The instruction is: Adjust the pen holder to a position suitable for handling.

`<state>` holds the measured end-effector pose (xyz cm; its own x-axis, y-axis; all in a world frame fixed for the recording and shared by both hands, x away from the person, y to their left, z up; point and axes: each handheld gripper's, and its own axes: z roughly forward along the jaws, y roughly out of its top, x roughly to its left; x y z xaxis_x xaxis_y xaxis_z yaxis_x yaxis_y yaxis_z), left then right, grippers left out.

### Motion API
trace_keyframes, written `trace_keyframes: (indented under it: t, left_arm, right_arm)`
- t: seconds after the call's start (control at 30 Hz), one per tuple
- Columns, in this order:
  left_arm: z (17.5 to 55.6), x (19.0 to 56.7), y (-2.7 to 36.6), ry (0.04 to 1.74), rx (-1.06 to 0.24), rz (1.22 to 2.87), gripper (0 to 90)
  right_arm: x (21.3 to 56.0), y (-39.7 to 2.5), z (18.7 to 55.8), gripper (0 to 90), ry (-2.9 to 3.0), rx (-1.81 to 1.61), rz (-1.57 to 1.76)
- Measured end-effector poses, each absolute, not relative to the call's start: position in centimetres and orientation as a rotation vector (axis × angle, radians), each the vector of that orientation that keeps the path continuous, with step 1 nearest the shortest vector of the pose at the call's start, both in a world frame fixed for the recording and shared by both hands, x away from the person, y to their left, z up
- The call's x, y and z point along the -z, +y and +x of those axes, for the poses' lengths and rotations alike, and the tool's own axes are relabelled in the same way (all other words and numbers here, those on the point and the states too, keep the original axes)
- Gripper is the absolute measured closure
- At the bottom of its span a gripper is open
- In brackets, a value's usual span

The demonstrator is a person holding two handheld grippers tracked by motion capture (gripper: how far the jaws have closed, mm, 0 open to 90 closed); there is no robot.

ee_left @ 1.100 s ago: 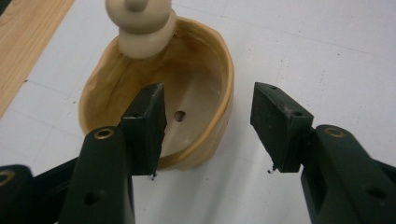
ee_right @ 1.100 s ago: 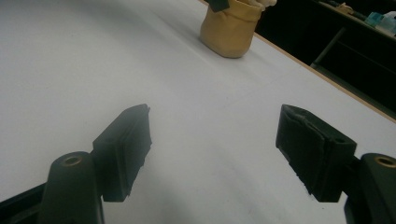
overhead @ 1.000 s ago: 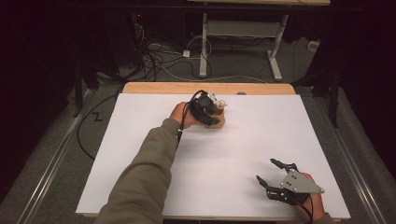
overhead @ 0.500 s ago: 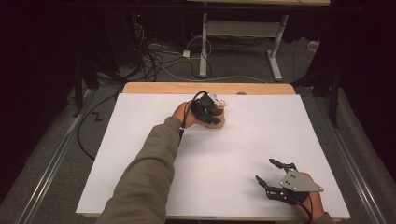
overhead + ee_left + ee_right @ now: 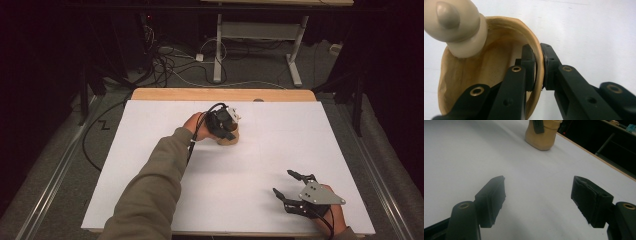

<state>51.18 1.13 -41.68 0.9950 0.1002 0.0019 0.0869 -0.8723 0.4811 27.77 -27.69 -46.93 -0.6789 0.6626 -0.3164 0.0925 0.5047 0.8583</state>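
**High view: left gripper pinches the rim of a tan cup, right gripper idle and spread**

High view shows a white table [image 5: 150,165] with a wooden strip along its far edge. Toward the far middle of the white surface stands a small tan cup [image 5: 229,139], and the left gripper [image 5: 223,125] sits right on top of it, held by a hand whose olive sleeve [image 5: 150,195] reaches in from the lower left. A black cable loops from this gripper back along the forearm.

The left gripper view gives the grasp plainly: the left gripper [image 5: 538,67] is clamped on the wall of the cup [image 5: 486,75], one jaw inside the hollow and the other outside, the thin rim squeezed between the pads. At the far side of the cup a pale cream pestle-like piece with a grey pointed tip [image 5: 456,25] leans at the rim; whether it rests inside the cup or just behind it cannot be told.

The right gripper [image 5: 289,189] lies near the table's near right corner, well apart from the cup, with the grey three-cornered plate on top. In the right gripper view its jaws are spread wide with nothing between them [image 5: 539,200], just above the white surface, and the cup [image 5: 542,135] stands far ahead, upright, with a black jaw of the other gripper on its wall.
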Motion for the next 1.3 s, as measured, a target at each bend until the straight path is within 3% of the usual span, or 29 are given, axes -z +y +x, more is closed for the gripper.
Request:
trace_keyframes:
  t: [0.5, 1.3]
  left_arm:
    - [45.9, 41.6, 2.1, 0.035, -0.009, 2.660, 80.2]
    - [43.6, 39.7, 3.8, 0.139, -0.191, 2.539, 74.8]
  right_arm:
    - [46.8, -27.3, 27.7, 27.6, 2.112, -1.155, 0.589]
    - [46.7, -27.2, 27.4, 27.7, 2.101, -1.142, 0.574]
